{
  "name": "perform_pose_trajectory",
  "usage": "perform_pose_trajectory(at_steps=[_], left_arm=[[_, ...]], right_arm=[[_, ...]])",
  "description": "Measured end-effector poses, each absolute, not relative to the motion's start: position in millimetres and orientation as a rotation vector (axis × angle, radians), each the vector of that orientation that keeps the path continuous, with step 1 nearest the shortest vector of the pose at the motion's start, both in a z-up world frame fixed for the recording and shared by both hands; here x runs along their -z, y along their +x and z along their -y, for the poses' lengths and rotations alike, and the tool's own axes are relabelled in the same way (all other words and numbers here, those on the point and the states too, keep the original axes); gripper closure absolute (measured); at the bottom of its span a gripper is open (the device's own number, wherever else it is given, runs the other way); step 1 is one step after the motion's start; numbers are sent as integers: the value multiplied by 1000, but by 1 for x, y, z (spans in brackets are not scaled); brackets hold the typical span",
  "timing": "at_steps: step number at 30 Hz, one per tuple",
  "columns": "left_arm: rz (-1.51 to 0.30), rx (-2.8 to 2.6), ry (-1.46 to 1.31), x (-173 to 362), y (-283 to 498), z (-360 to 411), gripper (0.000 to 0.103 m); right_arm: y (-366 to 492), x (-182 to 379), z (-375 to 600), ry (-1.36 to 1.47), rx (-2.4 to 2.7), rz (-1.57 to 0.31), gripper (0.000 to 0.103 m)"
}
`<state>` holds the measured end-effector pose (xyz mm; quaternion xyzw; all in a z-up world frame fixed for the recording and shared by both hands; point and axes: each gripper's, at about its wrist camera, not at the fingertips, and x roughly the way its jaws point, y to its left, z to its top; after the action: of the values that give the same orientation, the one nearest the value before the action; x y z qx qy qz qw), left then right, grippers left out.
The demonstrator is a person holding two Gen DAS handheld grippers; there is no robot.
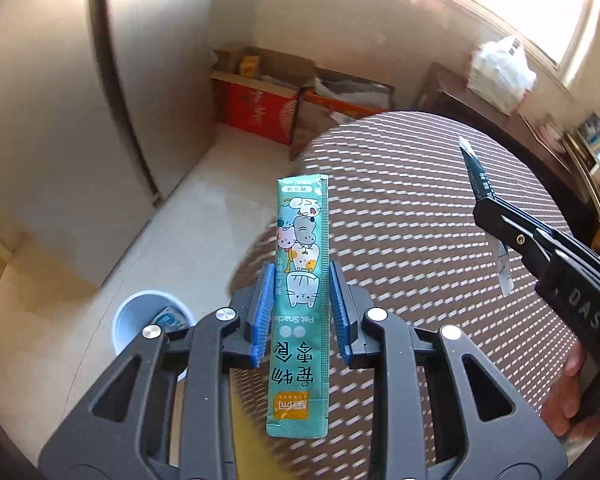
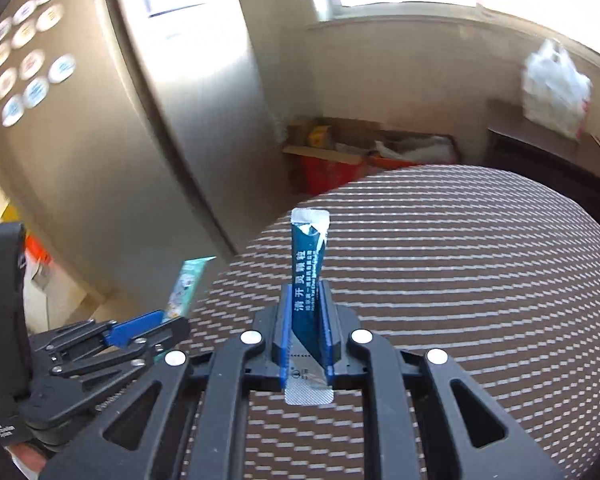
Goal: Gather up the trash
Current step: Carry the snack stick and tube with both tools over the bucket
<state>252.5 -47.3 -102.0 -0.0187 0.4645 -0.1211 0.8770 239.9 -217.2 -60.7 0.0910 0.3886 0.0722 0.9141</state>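
My left gripper [image 1: 300, 280] is shut on a teal pet-snack sachet [image 1: 302, 240] printed with cartoon cats. The sachet stands upright between the blue pads, over the edge of a round table [image 1: 420, 208] with a brown-and-white woven cloth. In the right wrist view, my right gripper [image 2: 306, 296] is shut on a narrow dark blue sachet [image 2: 307, 256] with a torn silver top, held above the same table [image 2: 460, 264]. The left gripper [image 2: 140, 330] and its teal sachet [image 2: 188, 284] show at that view's left. The right gripper [image 1: 486, 204] and its sachet [image 1: 475, 172] appear at the left wrist view's right. A white bin [image 1: 126, 320] stands on the floor below left, with a packet inside.
Open cardboard boxes and a red box [image 1: 256, 108] sit against the far wall. A white plastic bag [image 1: 500, 72] lies on a dark cabinet at the right. A tall fridge [image 2: 100, 120] with round magnets stands at the left. A hand [image 1: 568, 392] grips the right tool.
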Motion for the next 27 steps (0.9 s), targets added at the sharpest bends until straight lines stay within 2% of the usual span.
perform_pose_trajectory(at_steps=[19, 27], left_arm=[[-997, -39, -225, 136, 204, -135, 76], [-1014, -94, -259, 152, 211, -161, 76]], right_arm=[[241, 75, 10, 33, -461, -872, 90], [239, 97, -26, 30, -475, -918, 90]])
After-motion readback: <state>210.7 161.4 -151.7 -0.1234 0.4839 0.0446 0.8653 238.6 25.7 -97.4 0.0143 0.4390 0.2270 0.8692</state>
